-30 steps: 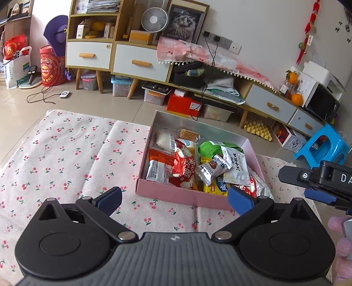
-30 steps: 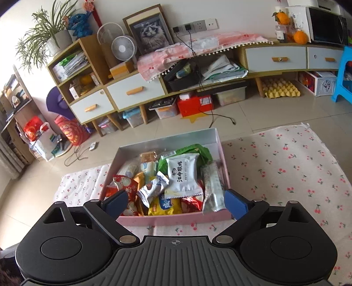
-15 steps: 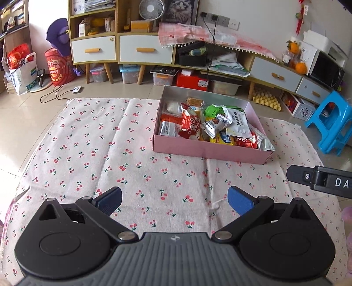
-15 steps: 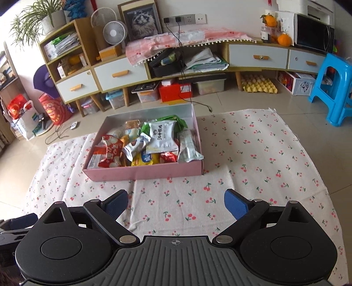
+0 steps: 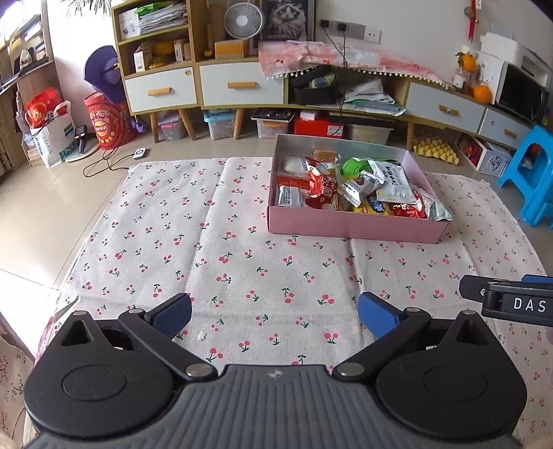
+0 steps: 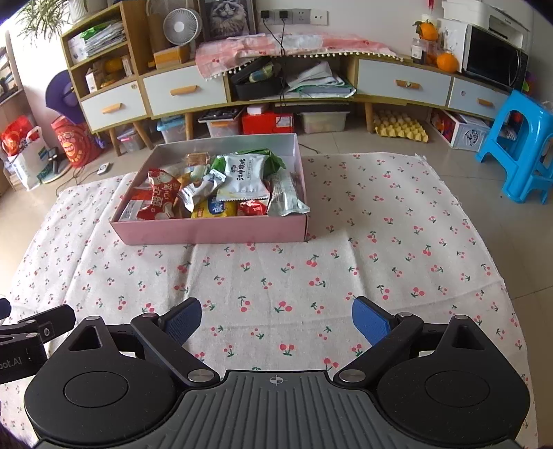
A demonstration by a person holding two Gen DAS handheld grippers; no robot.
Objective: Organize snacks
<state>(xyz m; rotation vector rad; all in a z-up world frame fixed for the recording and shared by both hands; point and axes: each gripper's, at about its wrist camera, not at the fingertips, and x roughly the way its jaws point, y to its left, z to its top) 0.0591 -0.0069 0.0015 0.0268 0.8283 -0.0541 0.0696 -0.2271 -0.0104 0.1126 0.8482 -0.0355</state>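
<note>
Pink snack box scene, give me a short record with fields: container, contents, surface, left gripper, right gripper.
container: pink snack box, open-topped, no lid visible
contents: mixed snack packets piled inside; white packet on top, silver packet overhanging the front right corner
surface: cherry-print cloth on the floor
left gripper: open, empty, above cloth
right gripper: open, empty, above cloth

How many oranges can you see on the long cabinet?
2 clearly: one round orange on the long wooden cabinet further back, another orange beside the black microwave. More may hide behind them.
</note>
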